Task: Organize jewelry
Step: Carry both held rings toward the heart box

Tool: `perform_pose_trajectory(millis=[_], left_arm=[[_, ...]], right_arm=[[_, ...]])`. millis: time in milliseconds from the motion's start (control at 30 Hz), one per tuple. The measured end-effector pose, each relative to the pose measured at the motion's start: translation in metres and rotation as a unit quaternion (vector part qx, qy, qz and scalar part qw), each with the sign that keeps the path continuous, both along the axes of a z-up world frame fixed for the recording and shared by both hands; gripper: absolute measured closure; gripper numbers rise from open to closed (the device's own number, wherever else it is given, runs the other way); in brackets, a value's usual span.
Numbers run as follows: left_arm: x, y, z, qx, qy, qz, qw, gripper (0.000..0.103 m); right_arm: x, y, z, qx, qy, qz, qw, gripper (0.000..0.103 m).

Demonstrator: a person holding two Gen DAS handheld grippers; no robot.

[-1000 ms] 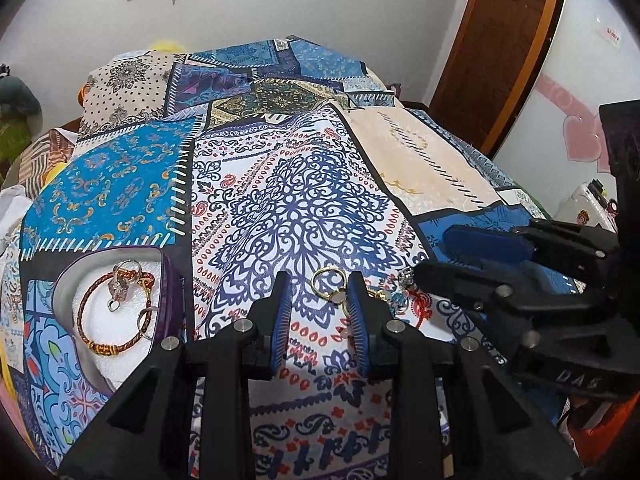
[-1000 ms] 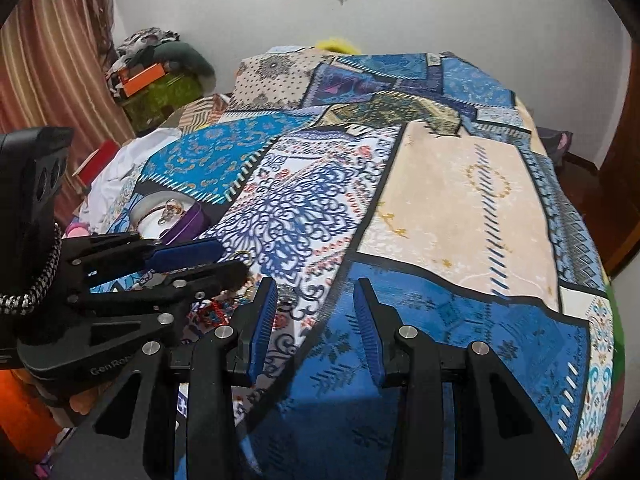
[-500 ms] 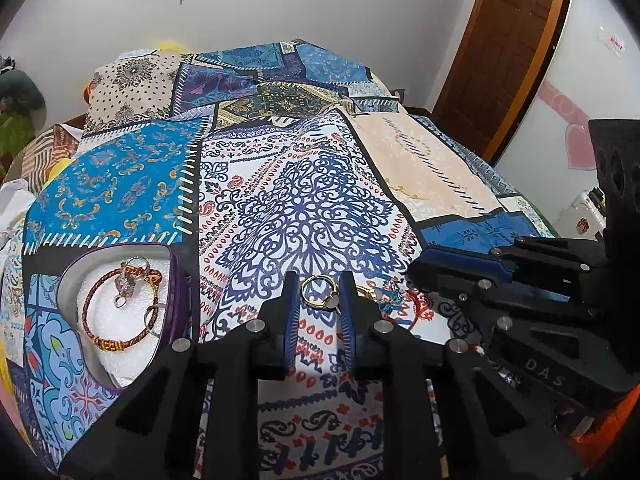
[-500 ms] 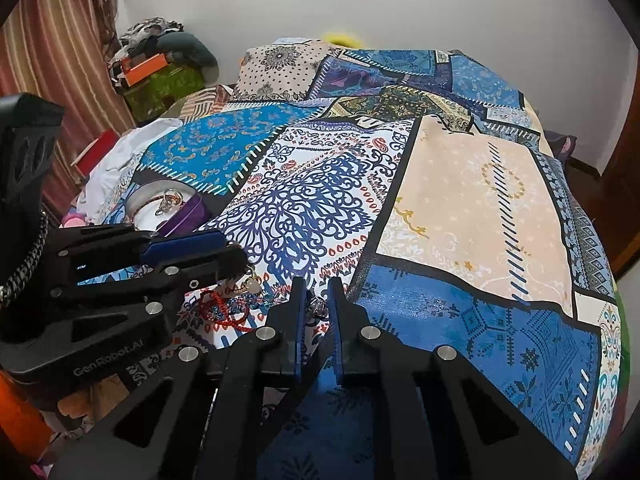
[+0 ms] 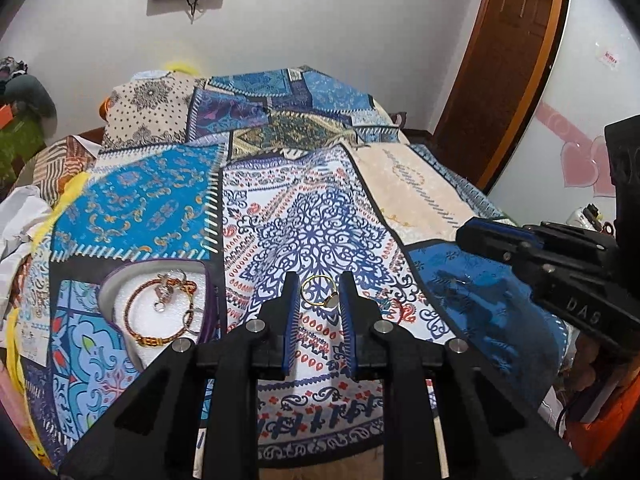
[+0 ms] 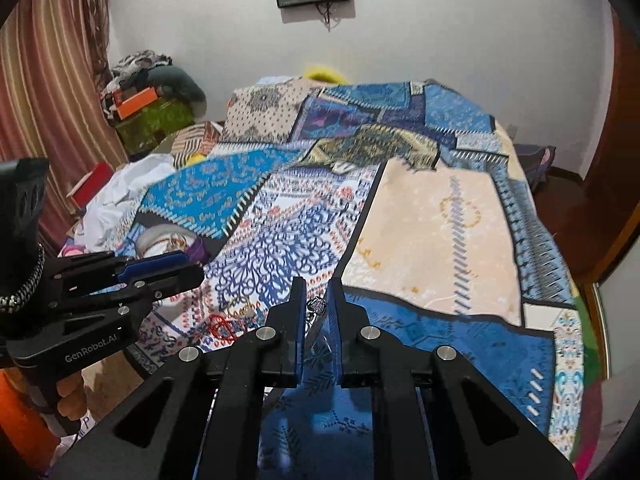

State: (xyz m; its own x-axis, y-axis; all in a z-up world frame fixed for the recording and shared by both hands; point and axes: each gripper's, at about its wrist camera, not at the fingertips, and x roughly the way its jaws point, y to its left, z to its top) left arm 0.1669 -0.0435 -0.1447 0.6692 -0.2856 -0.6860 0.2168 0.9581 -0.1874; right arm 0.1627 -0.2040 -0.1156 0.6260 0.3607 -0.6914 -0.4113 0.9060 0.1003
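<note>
A bed [image 5: 312, 232] covered by a patchwork spread of blue, white and beige panels carries the things. Near its left edge lies a purple tray [image 5: 208, 300] with white lining. Toward the near edge lie red beads [image 6: 220, 326] and a thin ring [image 6: 240, 306].

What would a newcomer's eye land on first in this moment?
Probably the gold ring pinched in the left hand-held gripper above the patchwork bedspread. Next, the small silver piece clamped in the right hand-held gripper, then the purple-rimmed tray holding a red bangle at left.
</note>
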Motion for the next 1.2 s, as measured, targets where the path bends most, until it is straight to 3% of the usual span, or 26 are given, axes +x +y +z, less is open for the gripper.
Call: perform_pose_trajectory(millis=[667,967,1200], left_arm=[[-0.039,0.058,0.045,0.003,-0.065,0.055,0.9964,0.084],[-0.051,0.096,0.05,0.006,-0.082,0.095,0.9921,0.084],[-0.052,0.121,0.039,0.004,-0.074,0.116,0.9904,0.084]], right_arm=[[-0.017,0.037,0.047,0.008,-0.071,0.021,0.997,0.094],[-0.018,0.075,0.053,0.009,-0.08,0.056,0.995,0.094],[-0.014,0.108,0.051,0.02,-0.075,0.087,0.993,0.094]])
